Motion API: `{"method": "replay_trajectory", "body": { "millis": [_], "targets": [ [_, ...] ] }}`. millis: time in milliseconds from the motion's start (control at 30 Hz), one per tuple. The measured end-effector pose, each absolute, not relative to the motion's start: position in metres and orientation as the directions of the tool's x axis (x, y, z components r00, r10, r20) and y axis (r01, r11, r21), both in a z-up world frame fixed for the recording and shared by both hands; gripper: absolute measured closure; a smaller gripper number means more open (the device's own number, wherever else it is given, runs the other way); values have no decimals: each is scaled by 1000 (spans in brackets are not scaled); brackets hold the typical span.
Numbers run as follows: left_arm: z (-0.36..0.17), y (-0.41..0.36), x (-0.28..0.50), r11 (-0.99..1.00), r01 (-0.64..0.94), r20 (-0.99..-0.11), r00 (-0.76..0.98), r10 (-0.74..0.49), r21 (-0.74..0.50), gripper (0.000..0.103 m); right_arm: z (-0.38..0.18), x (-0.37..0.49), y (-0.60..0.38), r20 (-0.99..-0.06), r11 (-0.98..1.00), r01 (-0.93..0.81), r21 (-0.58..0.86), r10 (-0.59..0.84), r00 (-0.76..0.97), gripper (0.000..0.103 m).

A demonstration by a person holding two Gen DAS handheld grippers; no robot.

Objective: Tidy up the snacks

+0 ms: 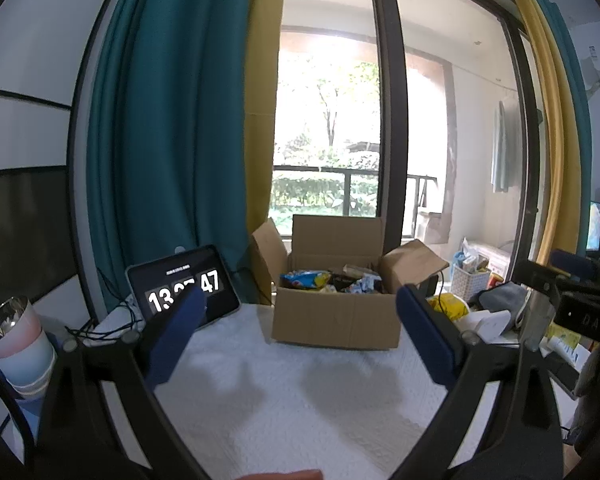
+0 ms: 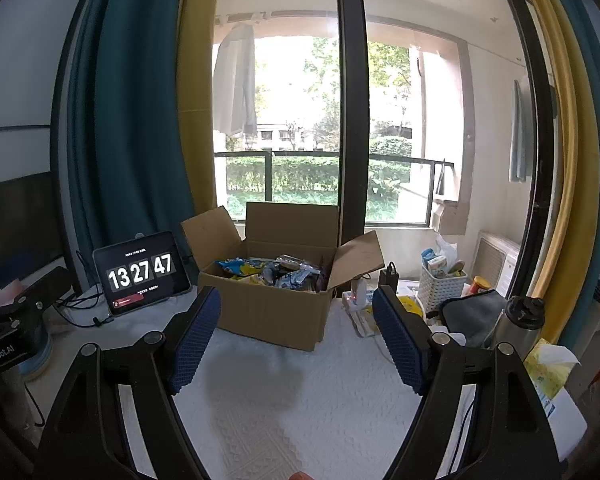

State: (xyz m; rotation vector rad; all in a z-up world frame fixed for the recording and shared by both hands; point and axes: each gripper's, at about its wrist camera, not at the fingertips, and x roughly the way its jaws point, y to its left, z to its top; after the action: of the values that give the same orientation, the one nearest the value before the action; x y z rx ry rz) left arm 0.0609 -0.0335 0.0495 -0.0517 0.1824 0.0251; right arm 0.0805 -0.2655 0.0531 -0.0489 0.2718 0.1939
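Both tongs, left tongs (image 1: 296, 336) and right tongs (image 2: 296, 336), are hovering apart over the white-clothed desk (image 2: 300, 400), holding nothing. Beyond them an open cardboard box (image 2: 268, 312) is sitting (flaps up), snacks (image 2: 272, 272) piled inside it; left of the box, a tablet clock (image 2: 142, 274) is leaning.
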Motion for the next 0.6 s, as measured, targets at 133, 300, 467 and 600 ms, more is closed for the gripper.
{"method": "replay_trajectory", "body": {
  "millis": [133,300,467,600],
  "targets": [
    [49,-33,60,998,-31,-181,983,20,-58,6,54,82,-264,-275,979,-201,-33,184,944,22],
    [49,-32,62,998,-38,-183,983,28,-51,6,55,82,-262,-273,978,-204,-35,187,944,22],
    [48,-32,61,998,-37,-184,982,27,-51,6,54,84,-261,-284,978,-207,-40,188,940,22],
    [49,-30,62,998,-39,-185,982,28,-57,6,55,84,-260,-285,977,-210,-43,189,940,22]
  ]
}}
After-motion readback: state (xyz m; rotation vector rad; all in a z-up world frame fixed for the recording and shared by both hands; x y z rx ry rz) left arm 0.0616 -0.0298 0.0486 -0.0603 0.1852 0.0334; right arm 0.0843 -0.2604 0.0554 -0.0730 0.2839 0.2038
